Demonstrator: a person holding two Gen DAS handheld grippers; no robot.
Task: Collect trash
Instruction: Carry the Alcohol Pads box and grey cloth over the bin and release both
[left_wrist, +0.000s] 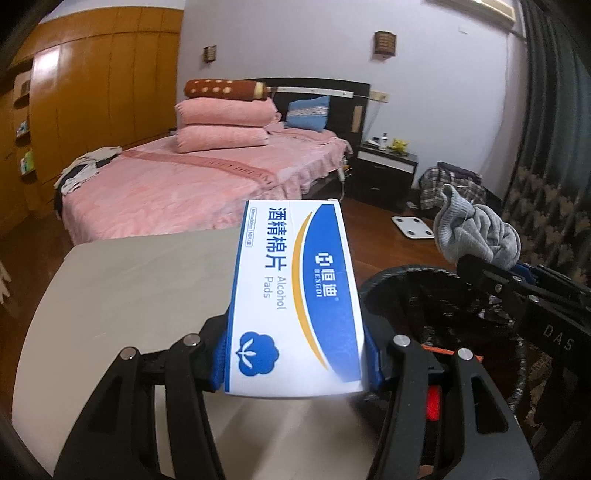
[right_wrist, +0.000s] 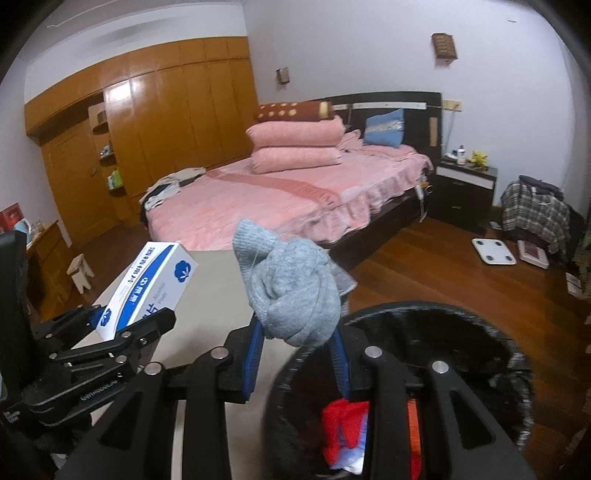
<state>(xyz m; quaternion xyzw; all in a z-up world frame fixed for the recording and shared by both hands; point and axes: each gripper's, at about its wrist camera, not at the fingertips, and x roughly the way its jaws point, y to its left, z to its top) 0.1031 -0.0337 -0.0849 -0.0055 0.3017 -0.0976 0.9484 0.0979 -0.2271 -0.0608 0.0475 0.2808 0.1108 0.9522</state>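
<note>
Nearest in the left wrist view, the left gripper (left_wrist: 295, 365) is clamped on a white and blue alcohol pads box (left_wrist: 295, 295), its blue pads pressing the box's two long sides while the box sticks out forward over the beige table (left_wrist: 129, 295). In the right wrist view the right gripper (right_wrist: 295, 354) is closed on a bundled grey sock (right_wrist: 291, 291), which stands up from between its blue-lined fingers. Just below and to the right of that gripper sits the trash bin (right_wrist: 491, 332), a round bin lined with a dark bag; red and pale scraps lie inside it, partly hidden by the gripper's arms. The sock is held above the bin's near-left rim, and the box is held further left, over the table beside the bin. Beyond the table stands a bed (right_wrist: 280, 195) with a pink cover, two folded pink quilts (right_wrist: 295, 146) stacked on it and a brown dotted bolster on top, with a blue cushion (right_wrist: 384, 127) against the dark headboard. To the right of the bed is a dark nightstand (right_wrist: 463, 190), and on the wooden floor near it lies a white bathroom scale (right_wrist: 493, 251). Along the far left wall runs a wooden wardrobe (right_wrist: 159, 110).
</note>
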